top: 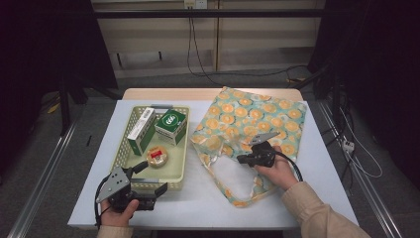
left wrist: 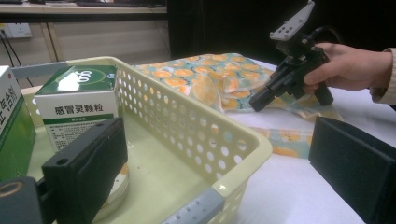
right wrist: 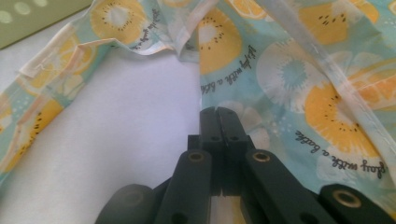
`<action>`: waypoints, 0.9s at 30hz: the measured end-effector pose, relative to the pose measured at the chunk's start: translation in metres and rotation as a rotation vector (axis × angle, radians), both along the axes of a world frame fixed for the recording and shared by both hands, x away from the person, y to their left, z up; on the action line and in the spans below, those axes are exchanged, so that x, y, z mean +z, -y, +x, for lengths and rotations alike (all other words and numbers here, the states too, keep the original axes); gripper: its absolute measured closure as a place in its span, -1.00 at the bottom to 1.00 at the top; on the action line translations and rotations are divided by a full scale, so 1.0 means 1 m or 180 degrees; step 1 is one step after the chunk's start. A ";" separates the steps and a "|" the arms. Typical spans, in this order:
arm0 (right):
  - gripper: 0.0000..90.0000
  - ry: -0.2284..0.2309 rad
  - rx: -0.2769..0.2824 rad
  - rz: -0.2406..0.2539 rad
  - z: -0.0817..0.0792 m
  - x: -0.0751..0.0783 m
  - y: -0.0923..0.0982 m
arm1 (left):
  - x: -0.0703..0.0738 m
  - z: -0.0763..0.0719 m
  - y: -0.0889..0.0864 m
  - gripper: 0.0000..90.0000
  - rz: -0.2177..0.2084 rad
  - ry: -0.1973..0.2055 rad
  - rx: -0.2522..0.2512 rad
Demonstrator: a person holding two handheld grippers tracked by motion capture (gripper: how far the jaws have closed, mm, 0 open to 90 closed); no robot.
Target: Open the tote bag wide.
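Note:
A pale yellow perforated basket on the left of the white table holds a green box, a long white-and-green box and a round tin. A tote bag printed with orange slices lies flat to its right. My left gripper is open at the basket's near right corner; in the left gripper view one jaw is inside the basket and the other over the table. My right gripper is shut at the bag's mouth edge, pinching the fabric.
The bag's handles loop towards the table's near edge. Bare white tabletop lies between basket and bag. Dark frame posts and cables stand beyond the table's far edge. In the left gripper view, the right gripper and its hand show above the bag.

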State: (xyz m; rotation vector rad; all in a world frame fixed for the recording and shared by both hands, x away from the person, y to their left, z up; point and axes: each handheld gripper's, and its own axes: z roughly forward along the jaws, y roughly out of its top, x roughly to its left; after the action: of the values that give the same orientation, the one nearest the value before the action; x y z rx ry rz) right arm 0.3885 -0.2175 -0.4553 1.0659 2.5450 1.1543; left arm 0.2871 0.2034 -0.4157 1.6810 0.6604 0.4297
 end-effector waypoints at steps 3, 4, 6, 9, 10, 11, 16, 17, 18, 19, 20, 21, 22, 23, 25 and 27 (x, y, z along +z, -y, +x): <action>1.00 -0.0056 0.0054 0.0183 -0.004 0.007 -0.001 | 0.000 0.000 0.000 -0.91 -0.0006 0.0003 0.0004; 1.00 -0.0064 0.0077 0.0249 -0.005 0.010 -0.001 | 0.000 0.000 -0.001 -0.91 -0.0003 0.0002 0.0007; 1.00 -0.0075 0.0104 0.0333 -0.008 0.015 -0.002 | 0.000 0.000 -0.001 -0.91 -0.0003 0.0004 0.0007; 1.00 -0.0053 0.0133 0.0410 -0.009 0.023 -0.002 | 0.000 0.000 0.000 -0.91 -0.0004 0.0002 0.0002; 1.00 -0.0024 0.0111 0.0455 -0.009 0.027 0.000 | 0.000 0.000 0.000 -0.91 -0.0004 0.0003 0.0004; 1.00 0.0030 0.0078 0.0450 -0.007 0.030 0.001 | 0.000 0.000 0.000 -0.91 0.0000 0.0002 0.0001; 1.00 0.0102 -0.0175 0.0565 0.007 0.040 0.018 | 0.000 0.000 0.001 -0.91 0.0013 0.0008 -0.0004; 1.00 0.0133 -0.0227 0.0563 0.011 0.041 0.021 | 0.000 0.000 0.001 -0.91 0.0012 0.0012 -0.0003; 1.00 0.0176 -0.0284 0.0511 0.014 0.041 0.025 | 0.000 0.001 0.000 -0.91 0.0009 0.0007 -0.0004; 1.00 0.0189 -0.0343 0.0467 0.018 0.041 0.028 | 0.000 0.001 0.000 -0.91 0.0010 0.0004 -0.0001; 1.00 0.0194 -0.0409 0.0475 0.022 0.040 0.032 | 0.000 0.001 0.000 -0.91 0.0010 0.0007 0.0004; 1.00 0.0205 -0.0482 0.0481 0.026 0.039 0.036 | 0.000 0.001 0.000 -0.91 0.0014 0.0009 0.0002; 1.00 0.0193 -0.0531 0.0479 0.029 0.038 0.039 | 0.000 0.001 0.000 -0.91 0.0016 0.0008 -0.0005; 1.00 0.0177 -0.0570 0.0498 0.033 0.035 0.042 | 0.000 0.001 0.000 -0.91 0.0015 0.0010 0.0003; 1.00 0.0129 -0.0651 0.0475 0.038 0.029 0.046 | -0.001 0.001 0.001 -0.91 0.0003 -0.0012 -0.0001; 1.00 0.0117 -0.0656 0.0402 0.042 0.023 0.046 | -0.002 0.001 0.000 -0.90 0.0019 -0.0013 -0.0007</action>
State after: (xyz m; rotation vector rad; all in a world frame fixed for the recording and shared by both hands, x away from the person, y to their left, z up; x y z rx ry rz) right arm 0.4302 -0.2631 -0.4326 1.2882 2.2958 1.2779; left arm 0.2882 0.2031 -0.4175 1.6885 0.6608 0.4273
